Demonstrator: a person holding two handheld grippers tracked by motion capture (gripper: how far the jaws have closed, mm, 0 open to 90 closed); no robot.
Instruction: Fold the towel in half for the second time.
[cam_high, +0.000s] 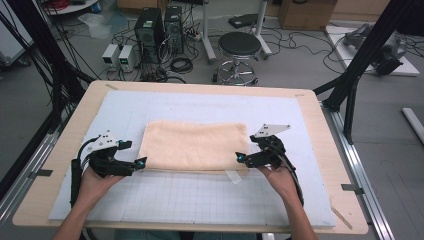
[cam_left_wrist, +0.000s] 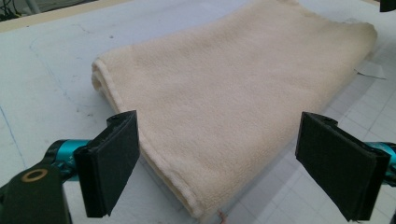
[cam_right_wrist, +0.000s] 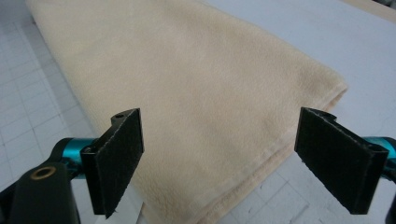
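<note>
High view: a cream-coloured, folded terry towel (cam_high: 194, 146) lies flat near the middle of a white gridded mat (cam_high: 200, 197) on a light wooden table (cam_high: 330, 135). The left gripper (cam_high: 141, 162) sits at the towel's near left corner and the right gripper (cam_high: 239, 157) at its near right corner, each held in a hand coming in from the near edge. A small white tag (cam_high: 233, 176) lies on the mat just beside the near right corner.

Left gripper view: the jaws stand wide apart, with nothing pressed between the black pads (cam_left_wrist: 112, 161). The towel's folded near corner (cam_left_wrist: 194, 205) lies below and between them, its layered edge visible along the left side.

Right gripper view: the jaws likewise stand wide and grip nothing; the pads (cam_right_wrist: 119, 158) straddle the towel's other near corner (cam_right_wrist: 205, 212) without touching it.

Assessment: one fold appears complete and the towel is free of both grippers. The step in hand is either release or repositioning for a further fold; the pictures do not settle which. A next fold would call for each gripper to close on all layers at its corner, then lift both evenly.
</note>
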